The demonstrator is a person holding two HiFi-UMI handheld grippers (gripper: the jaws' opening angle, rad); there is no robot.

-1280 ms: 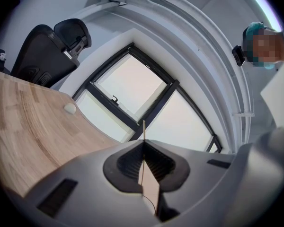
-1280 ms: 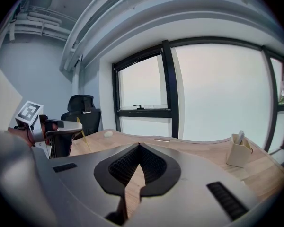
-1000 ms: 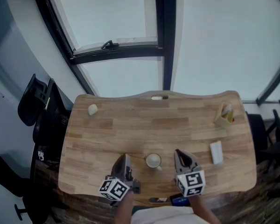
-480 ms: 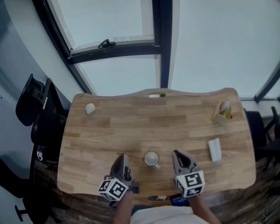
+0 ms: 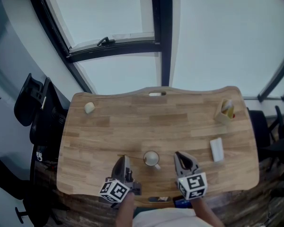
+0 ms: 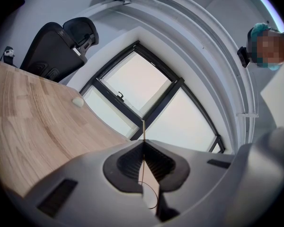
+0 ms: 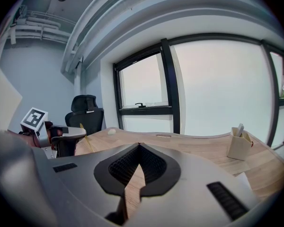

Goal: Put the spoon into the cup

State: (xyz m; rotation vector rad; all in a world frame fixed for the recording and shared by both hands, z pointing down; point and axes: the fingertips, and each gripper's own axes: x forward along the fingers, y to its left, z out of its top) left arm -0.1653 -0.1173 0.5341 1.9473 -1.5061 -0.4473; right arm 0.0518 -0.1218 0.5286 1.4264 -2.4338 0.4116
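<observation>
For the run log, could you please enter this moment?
left gripper shut on thin wooden spoon; right gripper shut, empty; white cup between grippers

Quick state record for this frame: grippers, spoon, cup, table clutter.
left gripper: shut on the spoon, whose thin handle sticks out past the jaw tips
right gripper: shut, nothing between the jaws
spoon: held by the left gripper, not yet in the cup
cup: upright on the wooden table, near the front edge, between the two grippers
clutter: small pale lump far left; box holder far right; white item on the right
</observation>
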